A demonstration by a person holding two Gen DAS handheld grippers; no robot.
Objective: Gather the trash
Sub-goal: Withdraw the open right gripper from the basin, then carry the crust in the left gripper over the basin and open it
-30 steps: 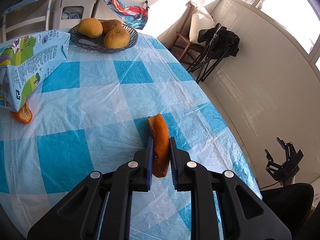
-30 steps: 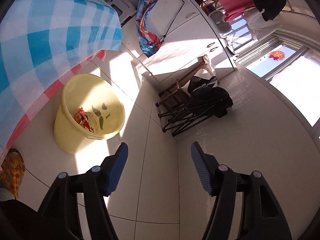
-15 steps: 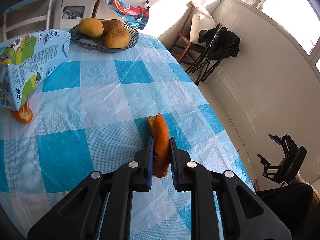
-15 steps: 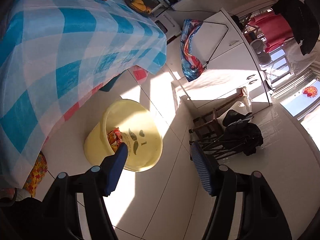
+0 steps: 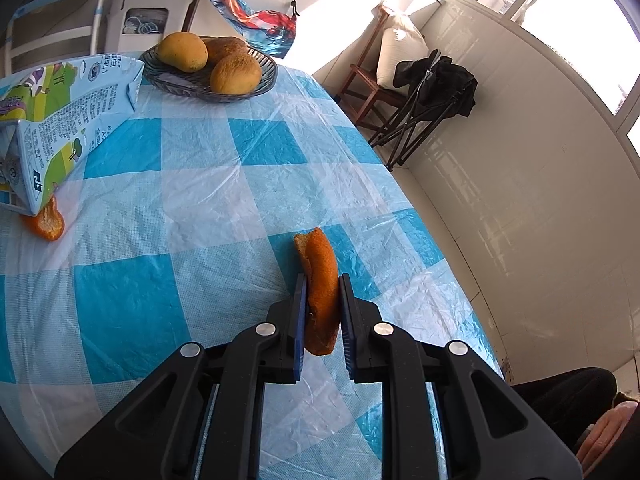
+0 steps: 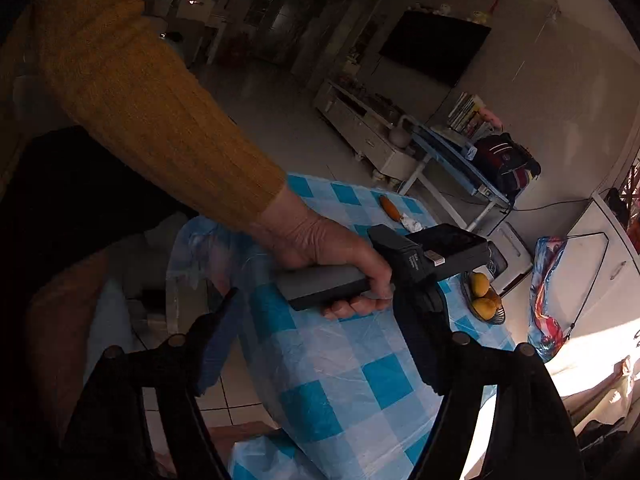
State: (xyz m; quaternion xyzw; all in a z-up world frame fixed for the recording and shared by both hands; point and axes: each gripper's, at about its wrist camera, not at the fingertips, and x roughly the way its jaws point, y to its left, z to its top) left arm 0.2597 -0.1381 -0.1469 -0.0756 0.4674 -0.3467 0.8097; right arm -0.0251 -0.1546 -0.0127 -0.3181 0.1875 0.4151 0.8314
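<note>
The left gripper (image 5: pixel 322 312) squeezes a curled orange peel (image 5: pixel 320 280), bright and bumpy. The right gripper (image 6: pixel 320 344) is opening wider, holding nothing.

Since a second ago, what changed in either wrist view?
The right tongs swung up from the floor and yellow bucket toward the checked table; they're empty, jaws opening, now facing the left hand. They've left the left view. Unchanged: left tongs hold the orange peel over the table; milk carton, fruit bowl, second peel untouched.
</note>
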